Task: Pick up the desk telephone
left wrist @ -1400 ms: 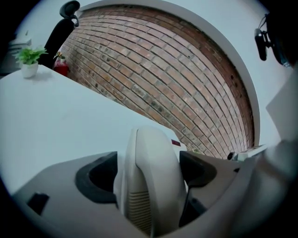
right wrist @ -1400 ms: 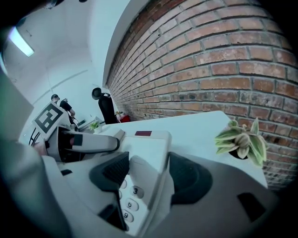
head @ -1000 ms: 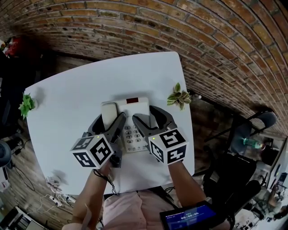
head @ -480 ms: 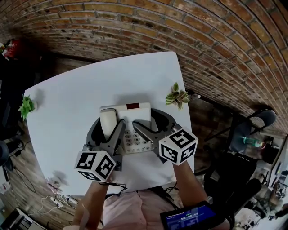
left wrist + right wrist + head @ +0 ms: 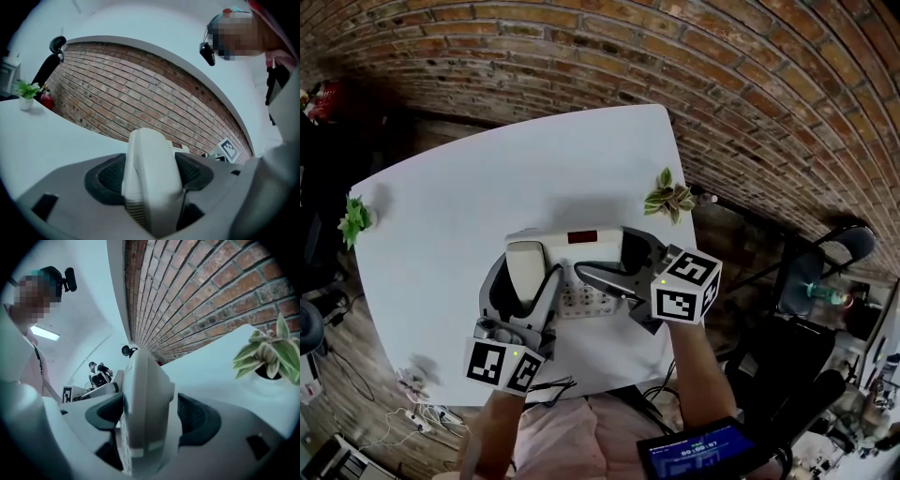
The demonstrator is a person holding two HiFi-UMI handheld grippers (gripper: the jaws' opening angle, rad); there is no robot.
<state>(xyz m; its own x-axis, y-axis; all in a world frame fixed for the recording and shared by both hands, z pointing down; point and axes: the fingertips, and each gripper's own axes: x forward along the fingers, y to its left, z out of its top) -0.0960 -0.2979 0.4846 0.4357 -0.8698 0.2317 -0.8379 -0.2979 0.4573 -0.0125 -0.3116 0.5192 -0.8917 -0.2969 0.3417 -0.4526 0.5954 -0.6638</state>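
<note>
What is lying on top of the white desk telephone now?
A white handset lies along its left side, clamped in the left gripper's jaws. A red display and grey keypad show; the jaws cover part of the keypad.

- The handset (image 5: 151,180) fills the whole gap between the left gripper's (image 5: 152,165) fingers, with both pads against it.
- The right gripper's (image 5: 150,417) jaws are opening around the telephone's (image 5: 574,249) side edge; a free slit shows at the pad nearer the leafy plant (image 5: 670,199).
- Between the two pairs of fingers, only the narrow keypad strip is free.
- Ahead of the fingertips, the bare white table (image 5: 487,187) runs to its far edge; the brick wall (image 5: 609,56) stands beyond it.
- The leafy plant stands outward of the right fingers, near the table corner, with a clear strip between.
- Outward of the left fingers, the tabletop is open as far as a small green plant (image 5: 353,217) at the edge.
</note>
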